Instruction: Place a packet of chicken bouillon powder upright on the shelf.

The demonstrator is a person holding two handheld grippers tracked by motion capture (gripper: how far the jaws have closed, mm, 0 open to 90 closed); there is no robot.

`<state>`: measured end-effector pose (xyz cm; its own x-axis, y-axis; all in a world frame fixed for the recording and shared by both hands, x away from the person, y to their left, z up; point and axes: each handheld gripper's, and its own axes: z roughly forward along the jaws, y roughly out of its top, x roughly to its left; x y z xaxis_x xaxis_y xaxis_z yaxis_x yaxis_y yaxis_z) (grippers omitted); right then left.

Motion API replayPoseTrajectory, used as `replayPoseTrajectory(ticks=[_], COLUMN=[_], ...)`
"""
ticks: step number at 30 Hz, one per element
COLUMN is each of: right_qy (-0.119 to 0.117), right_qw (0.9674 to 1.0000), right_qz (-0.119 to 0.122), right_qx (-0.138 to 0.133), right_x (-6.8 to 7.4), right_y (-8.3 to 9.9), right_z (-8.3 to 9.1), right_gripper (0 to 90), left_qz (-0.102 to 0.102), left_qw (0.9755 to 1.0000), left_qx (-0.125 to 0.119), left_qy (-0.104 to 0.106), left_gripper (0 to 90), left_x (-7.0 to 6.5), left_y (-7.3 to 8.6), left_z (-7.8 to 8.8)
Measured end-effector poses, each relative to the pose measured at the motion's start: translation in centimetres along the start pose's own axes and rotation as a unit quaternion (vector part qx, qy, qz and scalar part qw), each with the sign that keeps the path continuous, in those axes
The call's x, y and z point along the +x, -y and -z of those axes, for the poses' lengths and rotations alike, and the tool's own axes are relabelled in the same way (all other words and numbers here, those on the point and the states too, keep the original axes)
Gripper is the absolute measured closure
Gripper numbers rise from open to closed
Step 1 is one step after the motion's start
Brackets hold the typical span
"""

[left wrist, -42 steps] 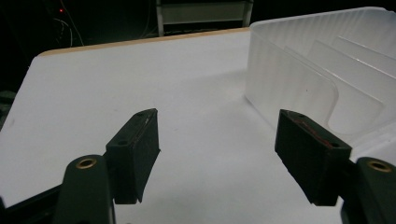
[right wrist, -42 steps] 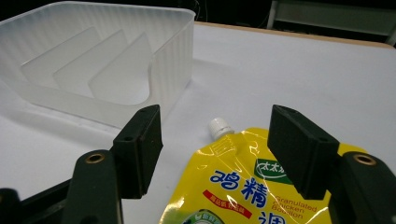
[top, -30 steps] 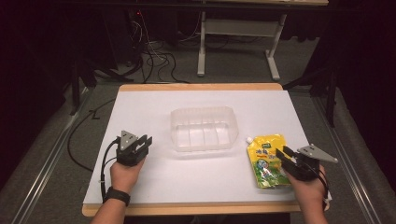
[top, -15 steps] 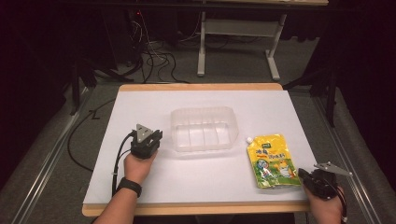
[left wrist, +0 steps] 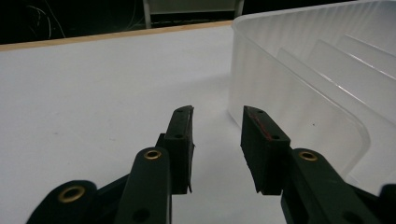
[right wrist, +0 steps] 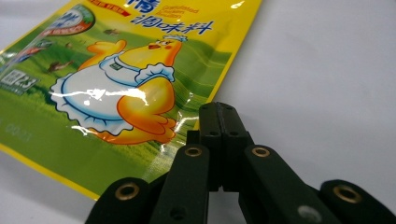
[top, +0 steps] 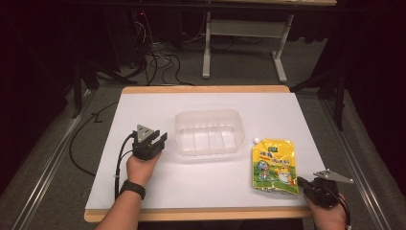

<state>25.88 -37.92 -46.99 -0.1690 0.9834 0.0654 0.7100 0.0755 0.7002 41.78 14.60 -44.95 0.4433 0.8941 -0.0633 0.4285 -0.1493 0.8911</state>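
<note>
A clear plastic container (top: 208,132) stands empty in the middle of the white table (top: 206,103). My left gripper (top: 160,139) rests just left of it, its jaws open with nothing between them; in the left gripper view the gripper (left wrist: 217,122) points past the container's wall (left wrist: 303,88). A yellow pouch (top: 274,165) with a cartoon chicken lies flat to the container's right. My right gripper (top: 304,183) is at the pouch's near right corner. In the right gripper view the gripper (right wrist: 219,108) is shut, its tips at the pouch's (right wrist: 140,79) edge.
The table's wooden front edge (top: 201,214) runs just below both hands. Beyond the table's far edge are a metal table frame (top: 244,33) and cables (top: 158,62) on the floor. Bare white surface lies left of my left gripper and in front of the container.
My left gripper has moved right and forward, closer to the container. My right gripper has pulled back from over the pouch toward the table's front edge.
</note>
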Motion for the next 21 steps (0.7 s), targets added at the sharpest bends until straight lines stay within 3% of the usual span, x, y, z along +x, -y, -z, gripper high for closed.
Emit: replayPoseTrajectory(ticks=[13, 21], right_qy=[-0.034, -0.023], right_qw=[0.9976, 0.9985], right_qz=[0.059, 0.042], right_qx=[0.01, -0.025], right_x=[3.1, 2.3], right_y=[-0.5, -1.5], right_z=[-0.5, 0.2], right_gripper=[90.0, 90.0], left_qz=[-0.011, -0.029], left_qw=[0.9999, 0.9996], left_qx=[0.0, 0.007], left_qy=[0.001, 0.002], left_gripper=[62.0, 59.5], left_x=[-0.1, 0.0], left_y=[0.1, 0.3], left_z=[0.0, 0.6])
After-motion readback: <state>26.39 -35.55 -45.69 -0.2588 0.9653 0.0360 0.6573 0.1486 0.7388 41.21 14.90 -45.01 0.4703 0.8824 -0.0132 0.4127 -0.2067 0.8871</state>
